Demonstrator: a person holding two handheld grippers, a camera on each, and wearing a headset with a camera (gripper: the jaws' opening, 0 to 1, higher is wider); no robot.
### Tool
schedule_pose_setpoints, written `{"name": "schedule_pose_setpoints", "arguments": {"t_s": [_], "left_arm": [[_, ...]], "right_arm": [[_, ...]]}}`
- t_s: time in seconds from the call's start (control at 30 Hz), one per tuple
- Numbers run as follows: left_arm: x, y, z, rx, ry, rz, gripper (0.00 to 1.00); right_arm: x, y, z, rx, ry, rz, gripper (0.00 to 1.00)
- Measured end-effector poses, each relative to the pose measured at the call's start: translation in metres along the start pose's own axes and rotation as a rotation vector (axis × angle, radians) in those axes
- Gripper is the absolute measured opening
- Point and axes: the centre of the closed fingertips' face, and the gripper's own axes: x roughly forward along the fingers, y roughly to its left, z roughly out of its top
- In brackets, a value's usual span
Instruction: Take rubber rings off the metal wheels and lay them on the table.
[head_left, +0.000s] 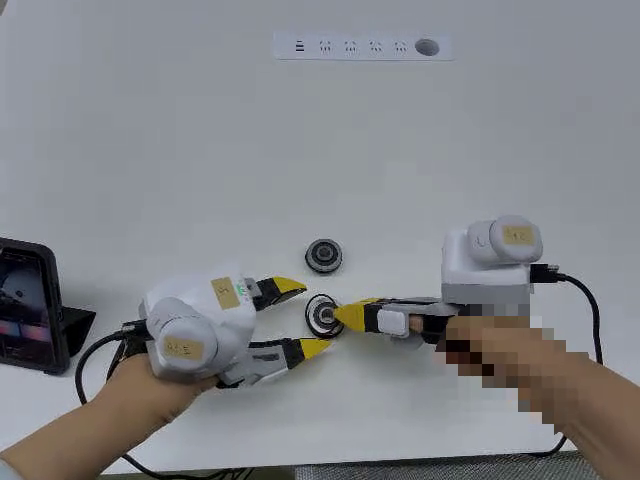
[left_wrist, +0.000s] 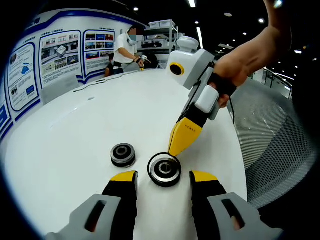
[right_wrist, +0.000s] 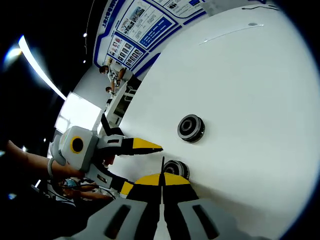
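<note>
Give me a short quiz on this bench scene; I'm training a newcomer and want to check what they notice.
1. True or false: the left gripper stands open, with one jaw on either side of a wheel.
2. How many wheels lie on the table? A) one B) two C) four
3. Fill in: the right gripper is shut, and its tip points at the ___ wheel (nearer/farther).

Key: 1 true. 2 B; the farther wheel lies apart. 3 nearer.
</note>
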Motion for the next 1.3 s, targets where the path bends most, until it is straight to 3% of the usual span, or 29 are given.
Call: {"name": "schedule_pose_setpoints", "arguments": {"t_s": [0.4, 0.73, 1.07, 1.3], "left_arm": [[-0.008, 0.006, -0.006, -0.032, -0.002, 0.04, 0.58], [-0.012, 0.005, -0.012, -0.046, 0.003, 0.047, 0.62], [-0.01, -0.001, -0.014, -0.061, 0.007, 0.039, 0.59], [-0.011, 0.0, -0.015, -0.064, 0.01, 0.043, 0.58]], "right_arm": [[-0.029, -0.002, 0.008, 0.027, -0.072, -0.006, 0.02], [-0.059, -0.034, 0.015, 0.075, -0.141, -0.079, 0.02], [-0.067, -0.06, 0.007, 0.106, -0.148, -0.158, 0.02], [-0.063, -0.067, -0.001, 0.062, -0.112, -0.208, 0.02]]}}
